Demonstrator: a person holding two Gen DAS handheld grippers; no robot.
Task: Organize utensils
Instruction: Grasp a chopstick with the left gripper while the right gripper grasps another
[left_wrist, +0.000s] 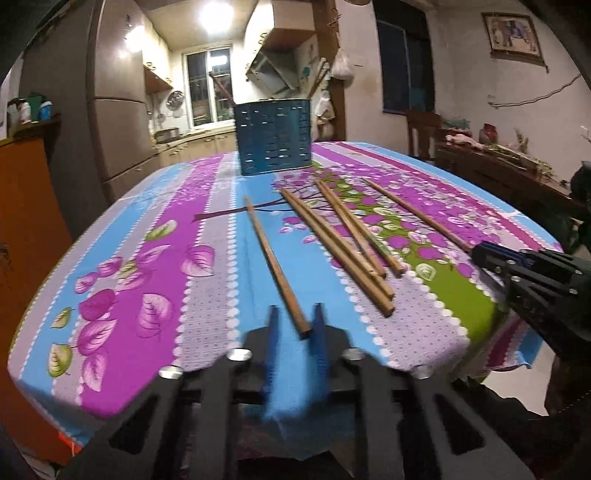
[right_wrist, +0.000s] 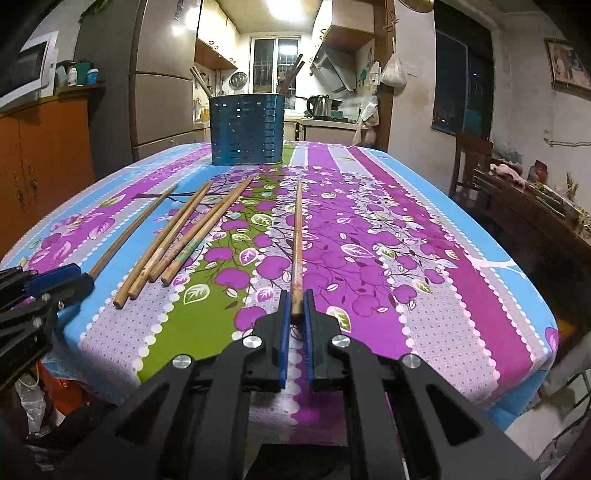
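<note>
Several wooden chopsticks lie on the flowered tablecloth. My left gripper (left_wrist: 294, 319) straddles the near end of the leftmost chopstick (left_wrist: 271, 258); its jaws are apart, the stick touching the right finger. It also shows in the right wrist view (right_wrist: 62, 277). My right gripper (right_wrist: 296, 302) is shut on the near end of the rightmost chopstick (right_wrist: 297, 236), which rests on the cloth. It also shows in the left wrist view (left_wrist: 484, 253). A bundle of chopsticks (left_wrist: 343, 243) lies between them. A blue perforated utensil holder (left_wrist: 272, 137) stands at the far edge and holds some chopsticks (right_wrist: 291, 75).
The table (right_wrist: 461, 314) drops off near both grippers and at the right. A fridge (left_wrist: 118, 110) and an orange cabinet (left_wrist: 26, 206) stand left. A wooden chair (right_wrist: 471, 162) and a cluttered side table (right_wrist: 535, 206) stand right.
</note>
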